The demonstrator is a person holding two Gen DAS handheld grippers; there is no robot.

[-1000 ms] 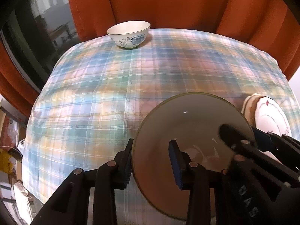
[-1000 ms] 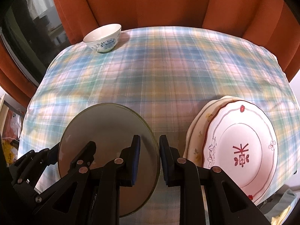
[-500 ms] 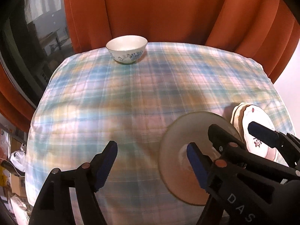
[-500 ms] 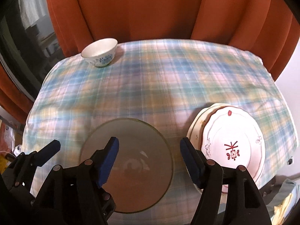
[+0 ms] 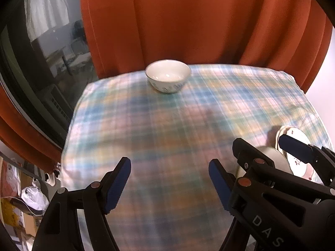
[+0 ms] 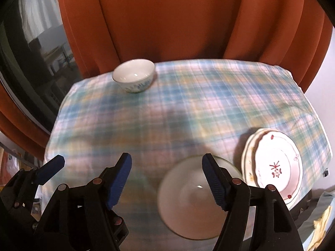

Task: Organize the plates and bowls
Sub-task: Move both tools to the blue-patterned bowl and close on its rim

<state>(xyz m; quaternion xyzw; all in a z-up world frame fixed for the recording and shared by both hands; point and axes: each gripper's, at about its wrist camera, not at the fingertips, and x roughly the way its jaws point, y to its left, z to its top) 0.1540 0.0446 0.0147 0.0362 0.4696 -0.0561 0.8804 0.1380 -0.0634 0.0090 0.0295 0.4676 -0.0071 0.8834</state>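
A glass bowl (image 6: pixel 188 200) sits on the plaid tablecloth (image 6: pixel 167 115) near the front edge, left of a stack of patterned plates (image 6: pixel 278 165). A small white bowl with blue flowers (image 6: pixel 134 78) stands at the far left; it also shows in the left wrist view (image 5: pixel 167 78). My right gripper (image 6: pixel 166 179) is open and empty above the glass bowl's left rim. My left gripper (image 5: pixel 169 182) is open and empty over bare cloth. The right gripper hides most of the glass bowl (image 5: pixel 272 156) and the plates (image 5: pixel 297 146) in the left wrist view.
Orange curtains (image 6: pixel 188 21) hang behind the table. A dark window (image 5: pixel 41 62) is at the left. Boxes and bags (image 5: pixel 14 198) lie on the floor at the lower left. The cloth drops off at the front and right edges.
Both grippers opened and let go of the glass bowl, then lifted and drew back. The bowl now rests on the cloth beside the plate stack.
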